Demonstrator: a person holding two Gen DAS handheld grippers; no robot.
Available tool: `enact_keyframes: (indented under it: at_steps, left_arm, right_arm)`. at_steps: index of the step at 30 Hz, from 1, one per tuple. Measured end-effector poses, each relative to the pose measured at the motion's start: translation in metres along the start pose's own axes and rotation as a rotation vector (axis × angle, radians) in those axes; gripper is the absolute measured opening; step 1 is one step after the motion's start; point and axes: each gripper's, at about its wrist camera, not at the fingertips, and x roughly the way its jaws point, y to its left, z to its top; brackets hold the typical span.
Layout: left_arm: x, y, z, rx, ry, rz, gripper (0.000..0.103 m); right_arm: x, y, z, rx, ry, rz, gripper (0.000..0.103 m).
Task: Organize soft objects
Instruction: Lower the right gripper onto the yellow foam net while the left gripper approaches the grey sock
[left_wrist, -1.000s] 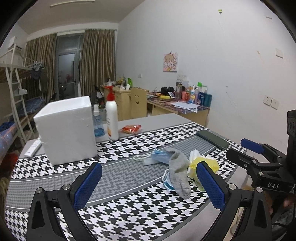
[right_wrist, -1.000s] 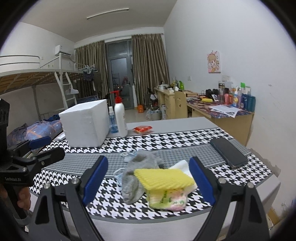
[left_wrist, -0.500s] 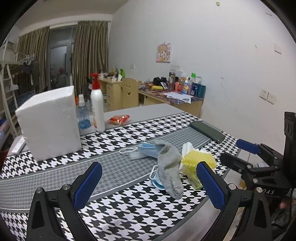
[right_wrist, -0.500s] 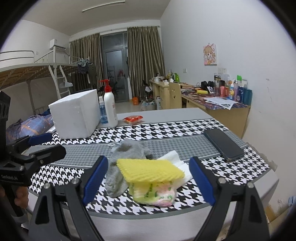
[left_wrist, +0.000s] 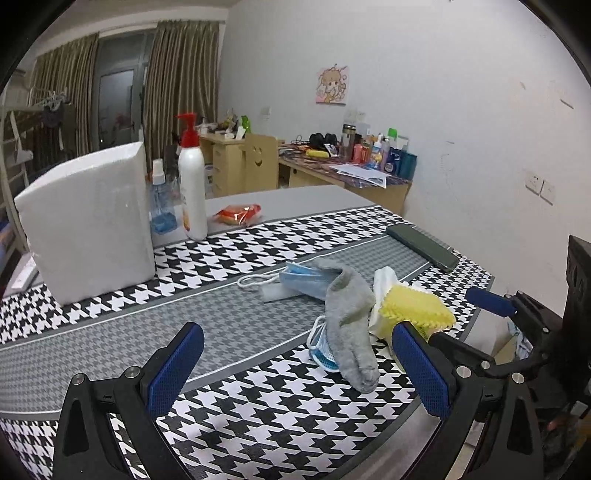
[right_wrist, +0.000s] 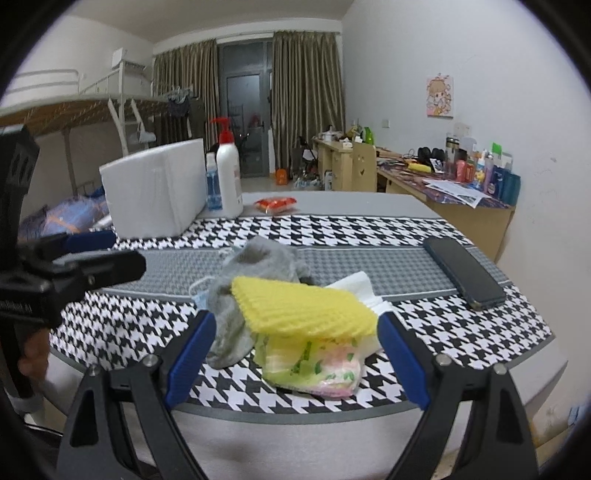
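A: While both rigs hovered at the near edge, where was the soft stuff?
B: Piled on the houndstooth black-and-white table mat (left_wrist: 258, 236). Limp grey knit sock (left_wrist: 347, 321) draped over a crumpled blue surgical face mask (left_wrist: 299, 280); yellow ribbed foam fruit net (right_wrist: 306, 306) sat on top of a pastel floral tissue pack (right_wrist: 317, 365), white tissue sheets (right_wrist: 354, 284) behind it.

A: Left gripper?
B: Left gripper (left_wrist: 295, 365), blue-padded jaws spread wide, nothing between them, above the mat edge. Sock toe lay between the pads in that view but ahead of them, no contact.

A: Right one?
B: Right gripper (right_wrist: 295, 350), jaws also wide apart. Foam net and tissue pack lay between the two pads; contact, couldn't tell. Left pad was just beside the sock.

A: Anything else on the table?
B: White styrofoam box (left_wrist: 88, 221) far left, white pump bottle with a red nozzle (left_wrist: 192, 184) and small blue spray bottle (left_wrist: 160, 206) just beside it, orange snack packet (left_wrist: 240, 214) behind on the bare grey top, dark smartphone (right_wrist: 463, 271) lying flat on the right, well apart from the pile.

A: Person?
B: A hand (right_wrist: 33, 354) gripping the left handle, seen in the right wrist view.
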Motion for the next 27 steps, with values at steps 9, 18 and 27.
enact_keyframes:
  at_steps: [9, 18, 27]
  left_arm:
    - [0.015, -0.004, -0.002, 0.012, 0.042, -0.020, 0.102]
    - [0.030, -0.014, -0.003, 0.010, 0.106, -0.052, 0.102]
    - [0.041, -0.025, 0.004, 0.015, 0.106, -0.069, 0.101]
  right_arm:
    - [0.015, 0.001, 0.002, -0.061, 0.019, -0.027, 0.090]
    - [0.025, -0.006, -0.001, -0.044, 0.051, 0.009, 0.057]
    - [0.021, -0.017, -0.001, 0.018, 0.041, 0.042, 0.027]
